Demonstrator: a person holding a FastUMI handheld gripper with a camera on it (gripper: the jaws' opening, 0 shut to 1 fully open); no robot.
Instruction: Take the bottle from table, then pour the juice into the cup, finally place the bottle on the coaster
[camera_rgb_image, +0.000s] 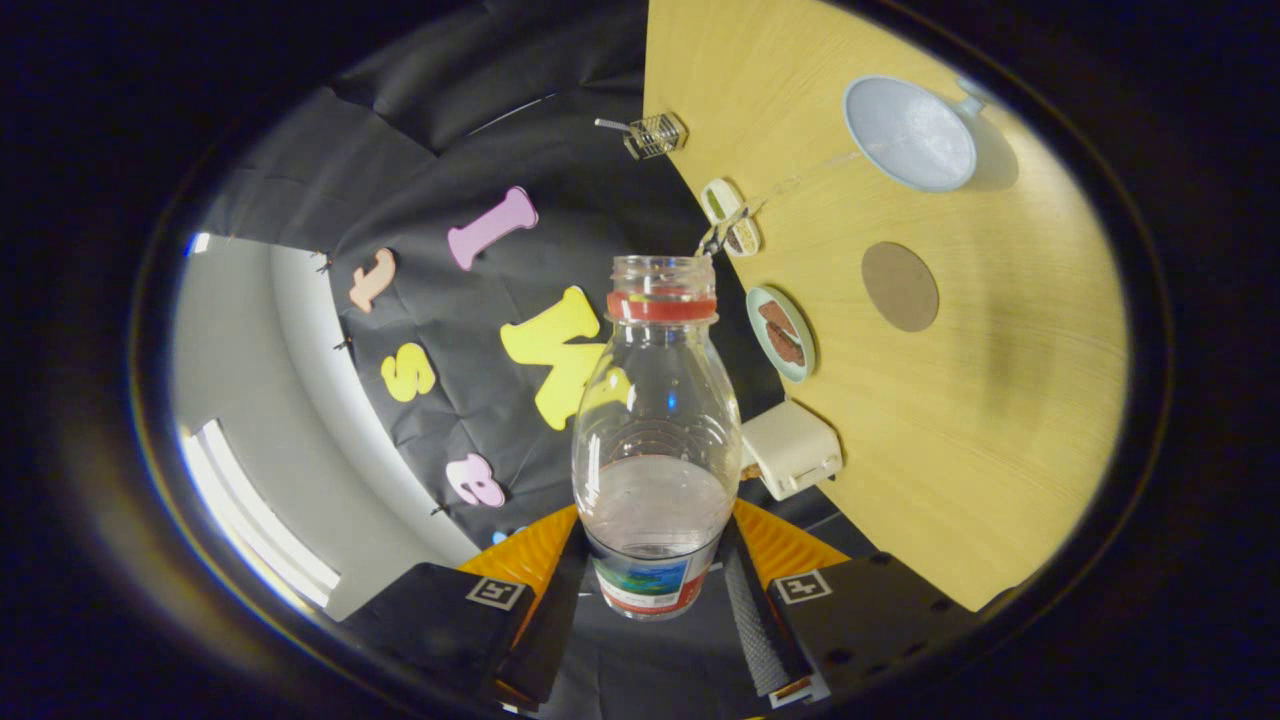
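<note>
My gripper (655, 585) is shut on a clear plastic bottle (655, 440), both fingers pressing its lower body at the label. The bottle has a red neck ring, no cap, and a little clear liquid low inside. The whole view is rolled, so the wooden table (1000, 430) stands to the right of the bottle. A pale blue cup (910, 133) sits on the table far beyond the bottle's mouth, its opening facing me. A round brown coaster (900, 286) lies on the wood between the cup and the bottle.
Along the table's edge near the bottle are a white box (792, 450), a teal plate (781, 333) with brown food, a small white dish (731, 217) and a wire holder (653, 135). Black cloth wall stands behind the bottle.
</note>
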